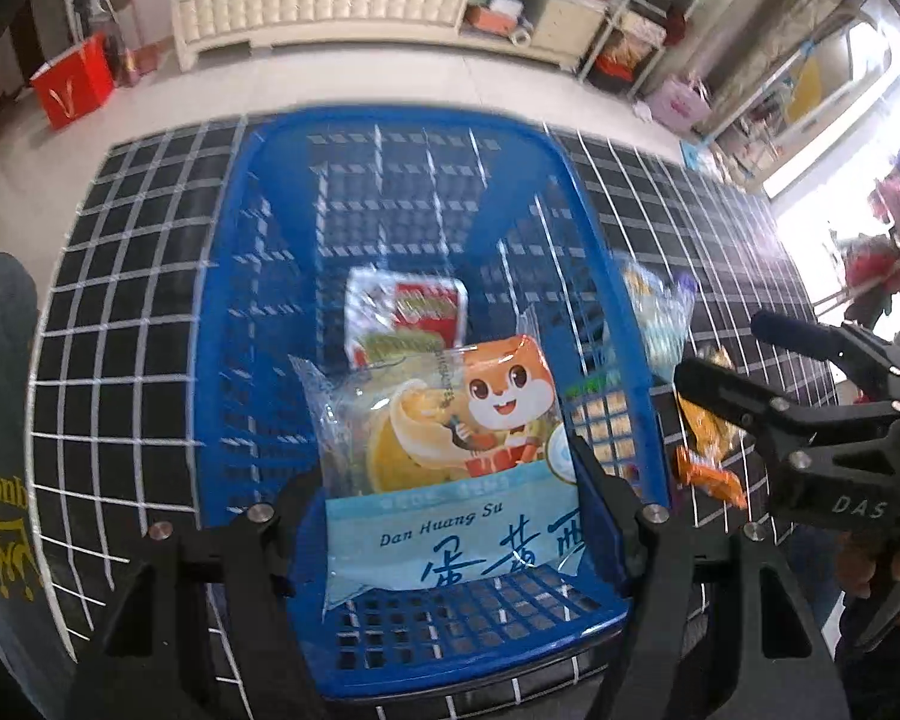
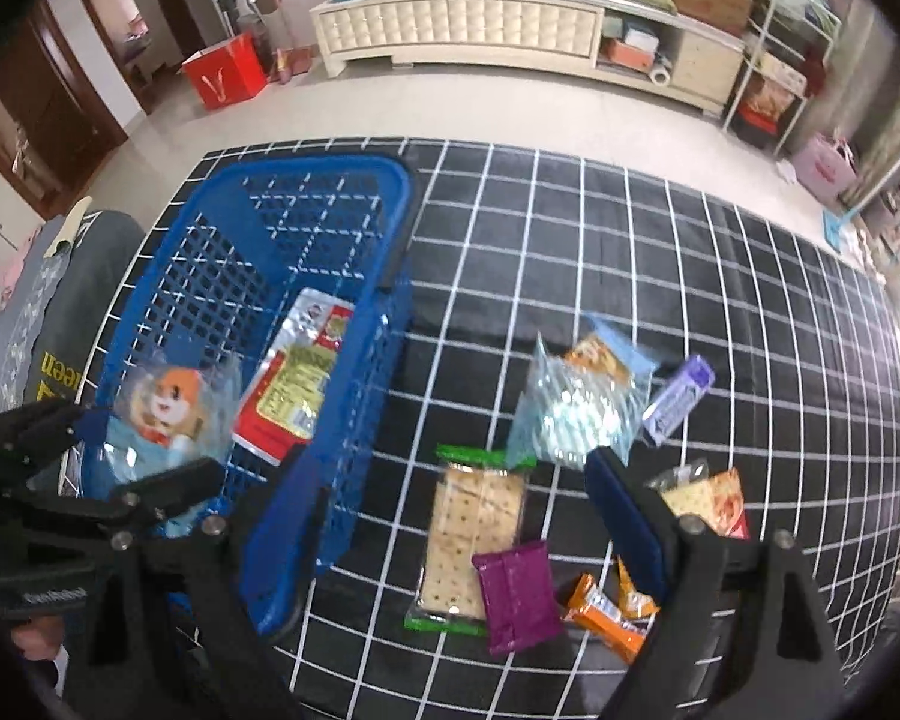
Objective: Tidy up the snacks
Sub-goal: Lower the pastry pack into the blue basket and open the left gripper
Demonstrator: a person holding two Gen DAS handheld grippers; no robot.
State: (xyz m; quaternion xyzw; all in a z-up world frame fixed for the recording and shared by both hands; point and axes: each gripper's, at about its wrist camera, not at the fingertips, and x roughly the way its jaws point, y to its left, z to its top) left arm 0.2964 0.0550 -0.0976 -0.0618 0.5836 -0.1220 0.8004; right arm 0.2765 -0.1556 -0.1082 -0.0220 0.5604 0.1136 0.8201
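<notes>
Black cloth with white grid (image 2: 720,276) covers worktop; cream cabinet at frame top. Blue perforated plastic basket (image 1: 240,312), centre, holds red-white flat packet (image 1: 414,306). Left gripper (image 1: 456,516) pinches pale-blue egg-yolk pastry bag with orange squirrel (image 1: 450,450) over basket, likely for drop-in. Right gripper (image 2: 450,546) spread, empty, above loose green-edged cracker pack (image 2: 477,534), purple wrapper (image 2: 516,594), orange sachets (image 2: 606,615), lower centre: probably next pick.

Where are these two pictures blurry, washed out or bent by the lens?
Left wrist view: the blue basket rim and far wall are smeared by motion, the light-blue pastry packet stays sharp, and a window blows out white at the right edge. Right wrist view: the clear blue packet glares, the checked cloth lines bow outward, and the corners fall dark.
</notes>
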